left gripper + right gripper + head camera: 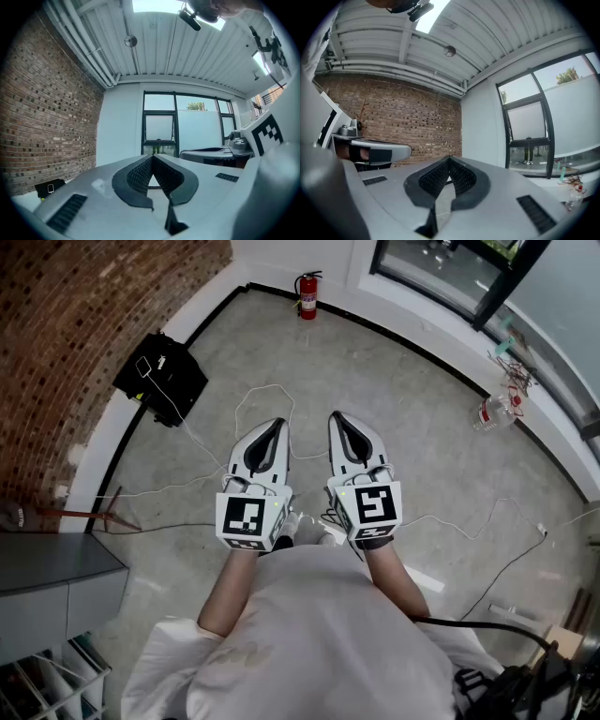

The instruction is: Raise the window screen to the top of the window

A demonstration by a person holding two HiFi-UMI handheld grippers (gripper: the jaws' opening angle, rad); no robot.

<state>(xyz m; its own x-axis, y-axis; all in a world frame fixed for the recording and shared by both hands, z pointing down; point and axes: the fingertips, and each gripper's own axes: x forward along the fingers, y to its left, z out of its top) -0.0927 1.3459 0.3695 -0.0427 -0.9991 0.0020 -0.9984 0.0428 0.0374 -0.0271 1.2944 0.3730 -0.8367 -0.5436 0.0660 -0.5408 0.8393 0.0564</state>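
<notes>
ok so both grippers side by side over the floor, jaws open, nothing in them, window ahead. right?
No: the jaws are shut, not open. Left gripper and right gripper each show tips meeting in their own gripper view. Rest holds: side by side over the floor, nothing in them, window ahead.

Red fire extinguisher point(307, 296), black bag point(161, 379), brick wall point(84, 324)

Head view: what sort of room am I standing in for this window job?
Probably a bare workshop or lab-type room, not a home. The signs are an exposed brick wall, a concrete floor with loose white cables, a fire extinguisher by the wall, and tall dark-framed windows.
</notes>
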